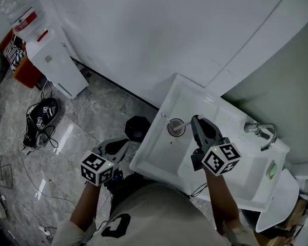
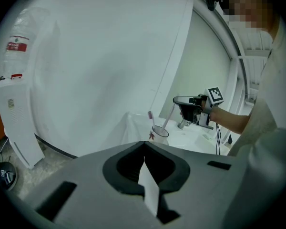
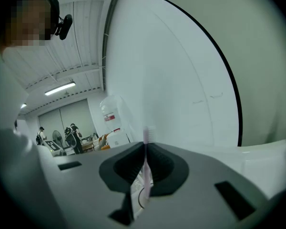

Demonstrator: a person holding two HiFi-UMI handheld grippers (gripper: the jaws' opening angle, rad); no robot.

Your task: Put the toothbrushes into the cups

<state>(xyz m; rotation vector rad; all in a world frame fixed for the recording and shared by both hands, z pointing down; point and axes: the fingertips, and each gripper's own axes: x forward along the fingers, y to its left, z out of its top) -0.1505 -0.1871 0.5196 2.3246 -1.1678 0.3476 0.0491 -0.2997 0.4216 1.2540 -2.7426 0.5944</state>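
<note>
Beside the cup (image 1: 176, 127), right gripper (image 1: 201, 124) level, fingers (image 3: 183, 171) tight on a toothbrush (image 3: 145, 168); left gripper (image 1: 118, 146) low, fingers (image 2: 195, 178) together.

Cup (image 1: 175, 127) w/ toothbrush (image 2: 150, 114) on sink (image 1: 159, 155), L of faucet (image 1: 262, 133).

The person wore a pale short-sleeved shirt (image 1: 159, 209) with a dark print, while the grey left gripper (image 1: 120, 146) and right gripper (image 1: 199, 121) each bore 1 black-and-white marker cube (image 1: 97, 168).

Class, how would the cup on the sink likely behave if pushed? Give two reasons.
The cup looks small and clear, probably light, so it may slide or tip. A toothbrush leans out of it, likely making it top-heavy.
</note>
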